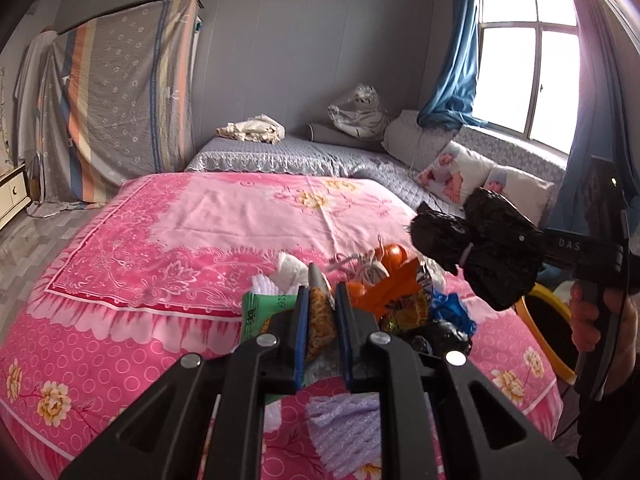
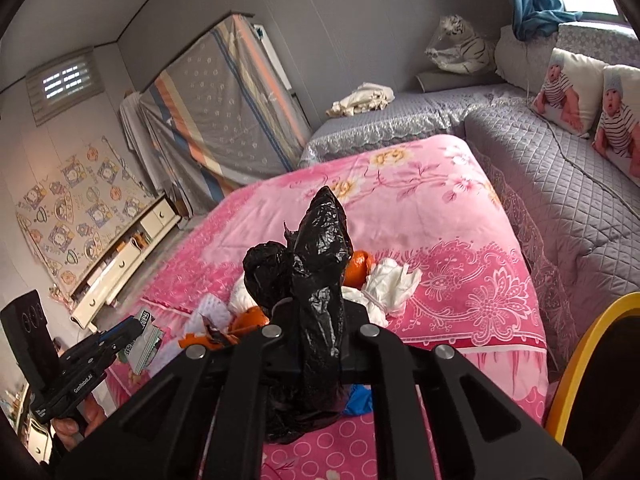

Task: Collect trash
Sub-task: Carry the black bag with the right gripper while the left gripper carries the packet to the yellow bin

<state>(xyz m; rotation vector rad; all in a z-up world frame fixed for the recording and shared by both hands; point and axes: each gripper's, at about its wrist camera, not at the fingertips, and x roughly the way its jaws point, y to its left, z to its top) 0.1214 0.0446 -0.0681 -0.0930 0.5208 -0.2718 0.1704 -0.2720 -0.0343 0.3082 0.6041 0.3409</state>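
You were mid-collection: your right gripper [image 2: 316, 320] had closed on the black bag [image 2: 312, 264], centre frame above the pile [image 1: 372, 292]; your left gripper [image 1: 320, 312] pinched a wrapper [image 1: 319, 320] at lower centre; next, probably carry both to the yellow bin [image 2: 588, 356] at lower right.

"DAS" stands on the right claw [image 1: 496, 248] body; "GenRobot.AI" on the left claw [image 2: 128, 330] body.
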